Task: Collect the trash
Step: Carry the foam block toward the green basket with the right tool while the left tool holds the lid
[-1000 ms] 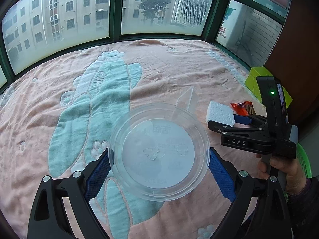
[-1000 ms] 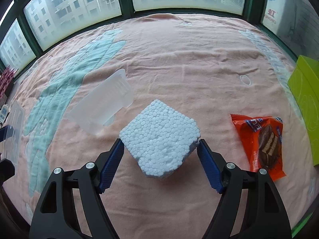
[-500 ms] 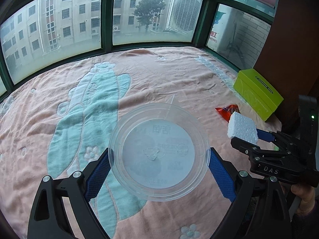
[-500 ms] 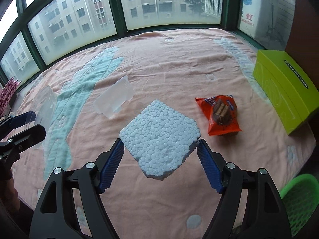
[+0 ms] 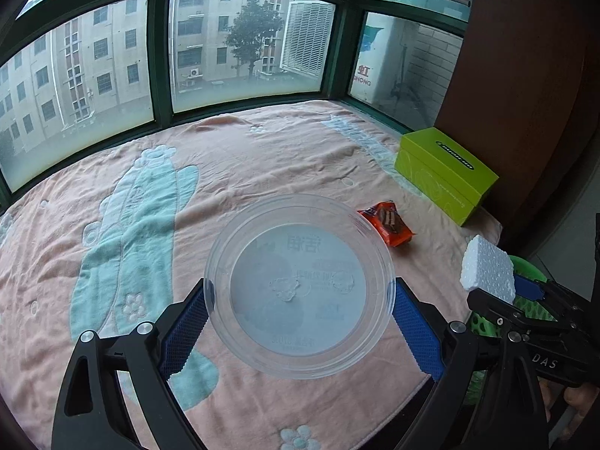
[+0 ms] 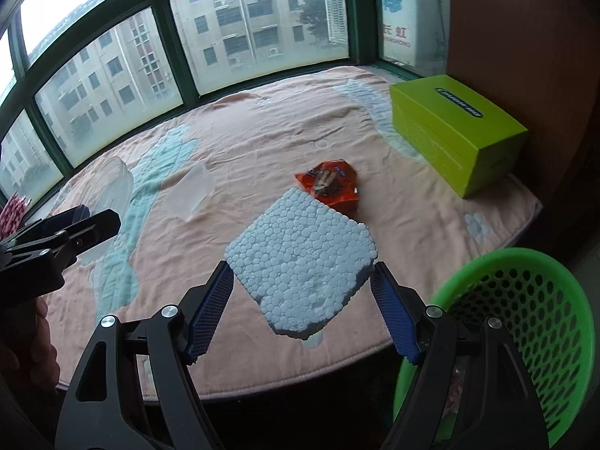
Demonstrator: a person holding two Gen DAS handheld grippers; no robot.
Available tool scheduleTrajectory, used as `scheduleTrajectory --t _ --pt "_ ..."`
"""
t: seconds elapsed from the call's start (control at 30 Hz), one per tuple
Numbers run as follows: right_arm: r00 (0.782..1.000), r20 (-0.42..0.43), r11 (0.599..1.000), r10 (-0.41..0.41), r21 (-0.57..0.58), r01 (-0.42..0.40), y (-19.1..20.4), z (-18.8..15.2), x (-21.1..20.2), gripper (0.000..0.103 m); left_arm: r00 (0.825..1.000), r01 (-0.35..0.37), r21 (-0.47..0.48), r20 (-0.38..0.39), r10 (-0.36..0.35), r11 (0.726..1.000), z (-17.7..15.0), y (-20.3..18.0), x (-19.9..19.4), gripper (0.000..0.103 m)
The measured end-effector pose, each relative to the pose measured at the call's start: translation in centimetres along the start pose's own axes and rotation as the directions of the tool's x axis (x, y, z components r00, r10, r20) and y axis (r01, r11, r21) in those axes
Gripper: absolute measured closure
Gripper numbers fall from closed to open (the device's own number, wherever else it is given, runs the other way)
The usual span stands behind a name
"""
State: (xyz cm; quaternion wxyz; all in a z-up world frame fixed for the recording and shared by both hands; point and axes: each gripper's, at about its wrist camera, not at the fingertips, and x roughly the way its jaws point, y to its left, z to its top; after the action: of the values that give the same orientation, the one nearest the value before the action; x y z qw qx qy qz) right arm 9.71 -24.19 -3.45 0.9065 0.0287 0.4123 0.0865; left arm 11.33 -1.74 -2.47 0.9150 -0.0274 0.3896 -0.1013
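White foam [image 6: 303, 258] clamped in right gripper [image 6: 302, 292] near green basket [image 6: 525, 322]; clear lid [image 5: 298, 292] pinched in left gripper [image 5: 300, 315], above blanket [image 5: 262, 157].

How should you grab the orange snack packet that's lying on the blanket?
Come straight down from above and pinch the orange snack packet across its narrow width, near the middle. It lies flat on the soft blanket, puffed in the centre, with open cloth around it, so the fingers of a hand-held gripper can settle on either side. This is a judgement.
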Motion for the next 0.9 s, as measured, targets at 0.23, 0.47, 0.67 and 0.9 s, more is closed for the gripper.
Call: scheduleTrajectory --t 0.23,0.47,0.67,0.9 --pt "0.998 0.044 0.998 -0.048 0.05 0.045 -2.1 -1.3 -3.6 0.028 0.999 0.038 0.042 0.01 -0.038 0.998 0.2 -3.0 -0.4 0.013" --pt "0.993 0.073 0.992 -0.095 0.093 0.088 -4.0 -2.5 -6.1 0.028 0.997 0.067 0.084 0.018 -0.069 0.994 0.5 -5.7 -0.7 0.013" --pt "0.988 0.082 0.983 -0.134 0.141 0.122 -5.9 -3.7 -7.9 0.028 0.995 0.095 0.115 0.026 -0.099 0.989 0.8 -7.7 -0.8 0.013" --pt "0.977 0.092 0.965 -0.194 0.198 0.173 -8.2 -5.0 -10.1 0.028 0.99 0.13 0.147 0.032 -0.136 0.981 1.2 -10.2 -1.0 0.013"
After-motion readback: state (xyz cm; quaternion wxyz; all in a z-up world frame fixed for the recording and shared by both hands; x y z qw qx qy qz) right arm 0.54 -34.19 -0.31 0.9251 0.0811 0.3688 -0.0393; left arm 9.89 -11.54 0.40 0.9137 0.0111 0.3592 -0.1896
